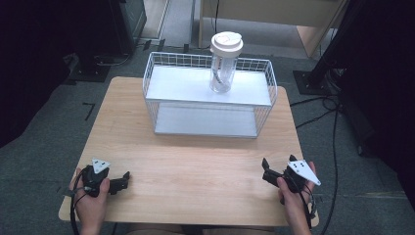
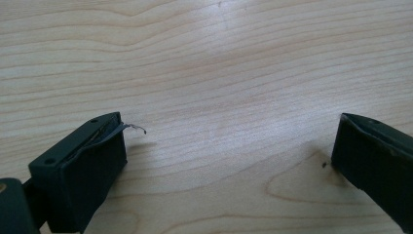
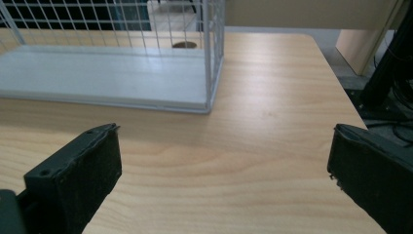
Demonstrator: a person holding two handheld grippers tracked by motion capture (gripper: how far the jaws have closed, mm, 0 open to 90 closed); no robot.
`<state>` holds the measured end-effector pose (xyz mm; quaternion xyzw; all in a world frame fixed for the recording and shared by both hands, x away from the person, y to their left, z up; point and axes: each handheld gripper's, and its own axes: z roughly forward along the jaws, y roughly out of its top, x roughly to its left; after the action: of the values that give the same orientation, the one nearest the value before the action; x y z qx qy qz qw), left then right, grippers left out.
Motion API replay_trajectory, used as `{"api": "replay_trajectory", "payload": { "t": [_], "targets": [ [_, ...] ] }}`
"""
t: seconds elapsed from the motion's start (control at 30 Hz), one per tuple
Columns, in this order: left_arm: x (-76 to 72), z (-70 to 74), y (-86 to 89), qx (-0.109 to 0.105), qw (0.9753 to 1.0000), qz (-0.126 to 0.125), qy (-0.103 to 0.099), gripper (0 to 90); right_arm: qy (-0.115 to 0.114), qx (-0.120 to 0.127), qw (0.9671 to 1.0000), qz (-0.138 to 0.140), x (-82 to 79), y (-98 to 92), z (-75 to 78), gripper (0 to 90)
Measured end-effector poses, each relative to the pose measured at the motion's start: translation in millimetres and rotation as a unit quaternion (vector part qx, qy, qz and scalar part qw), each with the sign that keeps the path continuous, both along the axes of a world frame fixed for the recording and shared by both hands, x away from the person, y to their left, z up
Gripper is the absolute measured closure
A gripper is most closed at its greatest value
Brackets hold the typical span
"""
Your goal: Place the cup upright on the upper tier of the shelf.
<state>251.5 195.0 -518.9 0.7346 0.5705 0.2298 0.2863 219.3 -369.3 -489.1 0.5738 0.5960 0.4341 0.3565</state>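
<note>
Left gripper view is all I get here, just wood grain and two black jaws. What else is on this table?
Observer: A white wire shelf rack stands at the far middle of the table, seen from the high view.
Operator: Anything on it?
Observer: A clear bottle with a white lid stands upright on the rack's top shelf, right of its middle.
Operator: And the lower shelf?
Observer: It looks bare in the high view and the right gripper view.
Operator: Where's the other gripper?
Observer: The right gripper rests at the near right corner of the table, jaws wide apart, nothing between them. Your left gripper lies at the near left, also open.
</note>
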Motion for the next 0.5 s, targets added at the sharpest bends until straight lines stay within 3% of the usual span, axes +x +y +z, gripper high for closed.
{"api": "replay_trajectory", "payload": {
  "t": [0.5],
  "targets": [
    [0.0, 0.0, 0.0, 0.0, 1.0, 0.0, 0.0, 0.0, 0.047, -0.018, 0.9986, -0.013, -17.3, -22.0, -25.8, 0.0]
  ]
}}
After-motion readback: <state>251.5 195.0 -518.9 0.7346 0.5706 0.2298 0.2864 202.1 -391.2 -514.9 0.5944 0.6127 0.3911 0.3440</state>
